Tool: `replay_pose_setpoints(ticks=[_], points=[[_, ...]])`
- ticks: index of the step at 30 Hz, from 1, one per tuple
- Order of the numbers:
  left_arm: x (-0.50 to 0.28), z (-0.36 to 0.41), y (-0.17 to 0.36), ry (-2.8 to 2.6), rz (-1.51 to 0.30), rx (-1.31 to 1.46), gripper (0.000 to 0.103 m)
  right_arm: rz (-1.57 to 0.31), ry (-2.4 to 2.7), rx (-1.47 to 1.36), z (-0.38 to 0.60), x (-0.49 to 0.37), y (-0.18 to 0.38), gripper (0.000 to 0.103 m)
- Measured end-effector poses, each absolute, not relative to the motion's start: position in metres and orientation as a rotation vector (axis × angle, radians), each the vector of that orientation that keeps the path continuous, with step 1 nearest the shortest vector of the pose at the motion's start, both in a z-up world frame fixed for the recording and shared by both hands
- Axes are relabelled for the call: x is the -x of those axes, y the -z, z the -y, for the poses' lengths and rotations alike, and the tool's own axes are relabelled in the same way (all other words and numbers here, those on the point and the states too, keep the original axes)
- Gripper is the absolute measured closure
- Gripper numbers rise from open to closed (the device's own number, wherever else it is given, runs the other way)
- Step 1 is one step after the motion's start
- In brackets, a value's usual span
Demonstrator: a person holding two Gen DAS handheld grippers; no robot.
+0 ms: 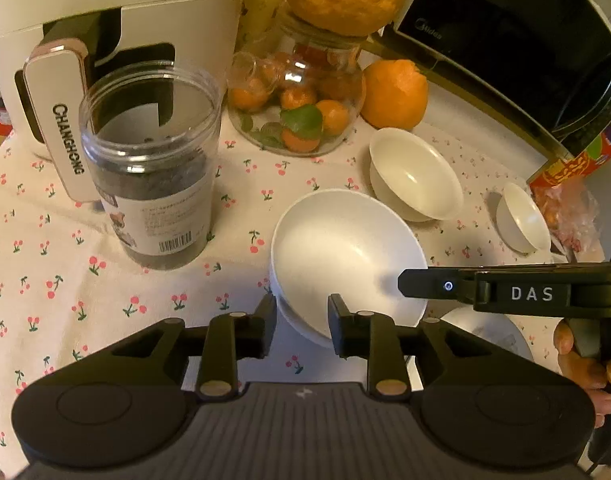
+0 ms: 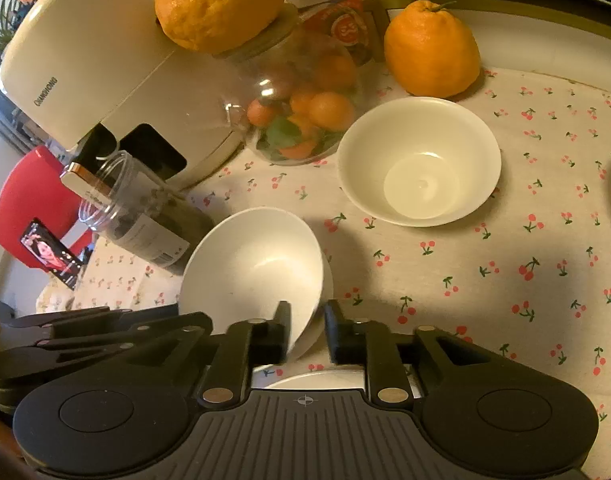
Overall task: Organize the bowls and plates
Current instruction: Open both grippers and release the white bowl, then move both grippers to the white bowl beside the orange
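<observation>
Cherry tablecloth [image 1: 65, 280], bowl [image 1: 345, 248] rim between fingers [image 1: 265, 320]

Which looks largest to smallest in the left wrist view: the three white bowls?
1. Near bowl, between the tool's fingers.
2. Middle bowl.
3. Far-right bowl.
Nearness to the camera inflates the first, so true sizes stay unsure.

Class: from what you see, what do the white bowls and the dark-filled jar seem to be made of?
White bowls: probably glazed ceramic, possibly melamine; smooth, opaque, with soft glossy highlights.
Dark-filled jar: likely clear plastic; see-through thin wall, threaded rim, paper label.
</observation>
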State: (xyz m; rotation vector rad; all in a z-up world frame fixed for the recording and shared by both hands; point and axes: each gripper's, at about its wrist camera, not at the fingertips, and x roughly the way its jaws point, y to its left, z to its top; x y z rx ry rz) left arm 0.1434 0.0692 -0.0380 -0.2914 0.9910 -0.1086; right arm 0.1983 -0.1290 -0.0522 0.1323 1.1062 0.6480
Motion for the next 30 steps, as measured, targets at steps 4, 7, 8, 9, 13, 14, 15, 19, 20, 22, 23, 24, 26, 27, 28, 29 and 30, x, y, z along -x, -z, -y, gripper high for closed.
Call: replay_pose_setpoints(ticks=[4, 7, 8, 9, 13, 14, 15, 19, 20, 22, 23, 24, 26, 27, 28, 29, 30], points=[[-0.144, -0.065, 0.034, 0.109, -0.973, 0.276, 0.065, -1.082, -0.657, -0.124, 0.132, -0.198, 0.044, 0.060], [-0.145, -0.063, 0.031, 0.114, -0.957, 0.272, 0.056, -1.059, -0.666, -0.136, 0.137, -0.198, 0.034, 0.049], [-0.146, -0.062, 0.029, 0.118, -0.952, 0.271, 0.055, -1.050, -0.667, -0.143, 0.140, -0.198, 0.031, 0.046], [-0.147, -0.061, 0.028, 0.121, -0.945, 0.270, 0.052, -1.040, -0.666, -0.148, 0.142, -0.198, 0.027, 0.045], [-0.152, -0.057, 0.022, 0.120, -0.910, 0.268, 0.042, -1.000, -0.650, -0.168, 0.154, -0.202, 0.014, 0.035], [-0.153, -0.055, 0.020, 0.122, -0.902, 0.271, 0.040, -0.993, -0.644, -0.174, 0.156, -0.203, 0.012, 0.033], [-0.155, -0.054, 0.018, 0.123, -0.894, 0.274, 0.035, -0.987, -0.640, -0.178, 0.158, -0.203, 0.010, 0.032], [-0.160, -0.047, 0.013, 0.108, -0.853, 0.279, 0.016, -0.970, -0.614, -0.186, 0.167, -0.207, 0.007, 0.020], [-0.162, -0.045, 0.012, 0.104, -0.846, 0.279, 0.014, -0.969, -0.608, -0.190, 0.169, -0.207, 0.007, 0.018], [-0.167, -0.042, 0.012, 0.095, -0.835, 0.280, 0.010, -0.969, -0.594, -0.203, 0.174, -0.209, 0.007, 0.016], [-0.170, -0.039, 0.013, 0.090, -0.829, 0.282, 0.009, -0.968, -0.586, -0.209, 0.176, -0.210, 0.007, 0.016], [-0.173, -0.038, 0.013, 0.087, -0.826, 0.284, 0.009, -0.966, -0.578, -0.214, 0.178, -0.212, 0.008, 0.016], [-0.181, -0.034, 0.016, 0.075, -0.822, 0.289, 0.009, -0.963, -0.552, -0.228, 0.184, -0.216, 0.009, 0.016], [-0.185, -0.032, 0.018, 0.068, -0.820, 0.293, 0.009, -0.964, -0.541, -0.235, 0.186, -0.218, 0.010, 0.016], [-0.188, -0.031, 0.019, 0.061, -0.818, 0.295, 0.009, -0.967, -0.529, -0.242, 0.189, -0.220, 0.011, 0.016], [-0.192, -0.029, 0.021, 0.054, -0.816, 0.297, 0.009, -0.968, -0.516, -0.255, 0.192, -0.223, 0.013, 0.016], [-0.195, -0.028, 0.022, 0.048, -0.813, 0.296, 0.009, -0.969, -0.503, -0.271, 0.196, -0.226, 0.014, 0.016]])
